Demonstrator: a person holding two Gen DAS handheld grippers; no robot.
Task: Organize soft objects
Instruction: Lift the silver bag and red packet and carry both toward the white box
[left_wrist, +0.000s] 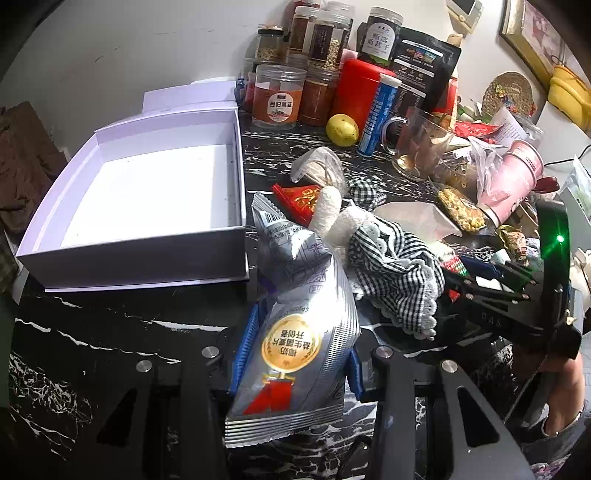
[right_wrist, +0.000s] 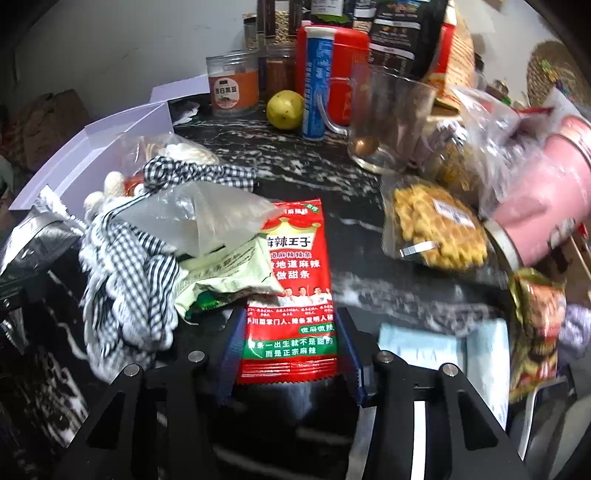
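The left tool (left_wrist: 293, 363) grips a silver packet (left_wrist: 295, 354) with the white box (left_wrist: 133, 254) just forward-left, while the right tool (right_wrist: 290, 356) clamps a red packet (right_wrist: 291, 288).

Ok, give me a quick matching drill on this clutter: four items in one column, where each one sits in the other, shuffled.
Items:
1. silver snack packet
2. red snack packet
3. white box
4. lemon

Places:
A. beside the blue tube, in front of the jars
B. between the right gripper fingers
C. open on the counter's left side
D. between the left gripper fingers

Pairs: 1-D, 2-B, 3-C, 4-A
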